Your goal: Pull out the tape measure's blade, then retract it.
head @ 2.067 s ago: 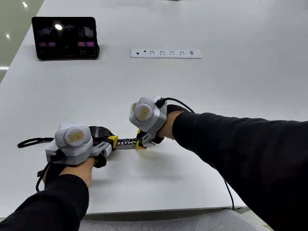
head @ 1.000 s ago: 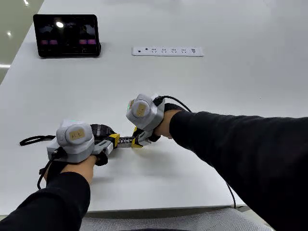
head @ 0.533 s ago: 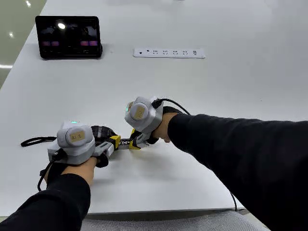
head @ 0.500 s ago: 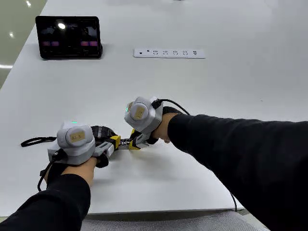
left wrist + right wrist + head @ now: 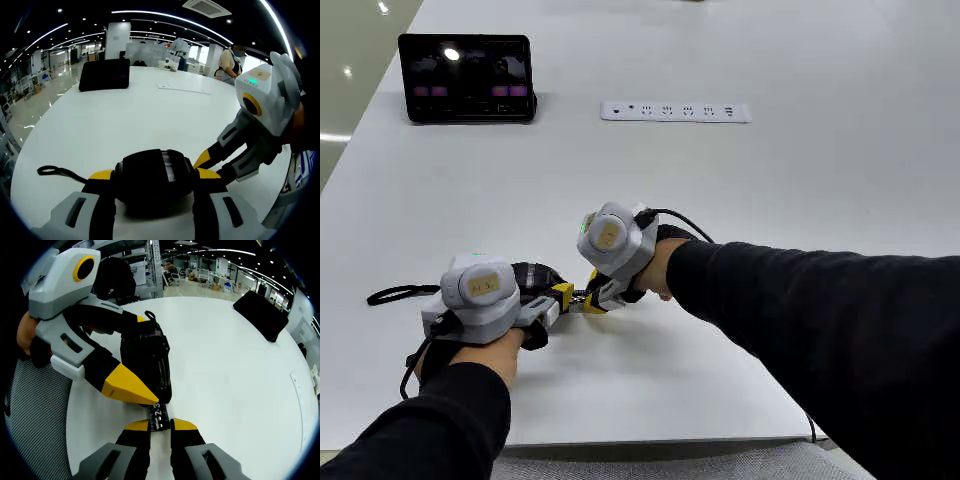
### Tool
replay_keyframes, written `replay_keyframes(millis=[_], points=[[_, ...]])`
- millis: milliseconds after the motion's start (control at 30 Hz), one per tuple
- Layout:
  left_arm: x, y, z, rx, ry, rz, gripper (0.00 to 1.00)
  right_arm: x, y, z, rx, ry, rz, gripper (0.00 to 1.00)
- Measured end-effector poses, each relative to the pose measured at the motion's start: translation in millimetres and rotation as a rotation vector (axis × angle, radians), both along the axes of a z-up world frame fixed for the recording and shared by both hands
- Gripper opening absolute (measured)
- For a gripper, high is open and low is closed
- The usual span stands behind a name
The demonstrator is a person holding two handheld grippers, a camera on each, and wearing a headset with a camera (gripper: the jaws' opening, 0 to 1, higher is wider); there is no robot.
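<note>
A black tape measure (image 5: 155, 177) lies on the white table, and my left gripper (image 5: 152, 175) is shut on its case from both sides. The same case (image 5: 147, 362) shows in the right gripper view with a short piece of numbered blade (image 5: 158, 416) sticking out. My right gripper (image 5: 159, 426) is shut on that blade end, close to the case mouth. In the head view the left gripper (image 5: 542, 300) and the right gripper (image 5: 592, 298) stand almost tip to tip at the table's near left, with the tape measure (image 5: 532, 277) between them. A black wrist strap (image 5: 392, 294) trails off to the left.
A dark tablet (image 5: 467, 77) stands at the far left of the table (image 5: 800, 180). A white power strip (image 5: 675, 111) lies at the far middle. A black cable (image 5: 685, 217) runs from the right gripper along the sleeve. People stand in the background of the left gripper view.
My right gripper has moved left toward the case, and the visible length of blade between the two grippers has shrunk to a short stub. The left gripper has stayed on the case.
</note>
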State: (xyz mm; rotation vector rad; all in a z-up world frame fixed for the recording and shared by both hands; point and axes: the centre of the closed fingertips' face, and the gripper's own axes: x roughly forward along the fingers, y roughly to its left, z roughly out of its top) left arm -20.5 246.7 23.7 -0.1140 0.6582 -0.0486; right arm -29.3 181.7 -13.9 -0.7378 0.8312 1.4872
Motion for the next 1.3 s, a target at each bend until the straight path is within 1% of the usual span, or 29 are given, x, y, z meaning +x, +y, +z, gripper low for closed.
replay_keyframes(millis=[133, 400, 433, 667, 800, 1233, 1300], points=[[-0.2, 0.1, -0.2, -0.002, 0.000, 0.000, 0.57, -1.5, 3.9, -0.4, 0.007, 0.006, -0.005, 0.12], [-1.0, 0.0, 0.1, -0.004, 0.000, -0.002, 0.57, -4.5, 15.4, -2.3, 0.026, 0.003, -0.003, 0.12], [-1.2, -0.2, 0.2, -0.001, 0.000, -0.004, 0.57, -4.5, 15.1, -2.0, 0.023, -0.010, 0.023, 0.12], [-0.9, 0.1, 0.1, -0.001, -0.001, -0.002, 0.57, -4.0, 14.4, -1.8, 0.024, -0.016, 0.040, 0.12], [-0.8, 0.0, 0.2, 0.000, -0.003, -0.002, 0.57, -3.1, 14.1, -1.7, 0.023, -0.013, 0.028, 0.12], [-1.7, -1.2, 1.1, 0.000, -0.003, -0.003, 0.57, -3.9, 14.5, -2.1, 0.018, -0.030, 0.029, 0.13], [-2.3, -1.7, 0.9, -0.007, 0.006, -0.003, 0.58, -4.2, 14.5, -2.0, 0.019, -0.030, 0.029, 0.13]])
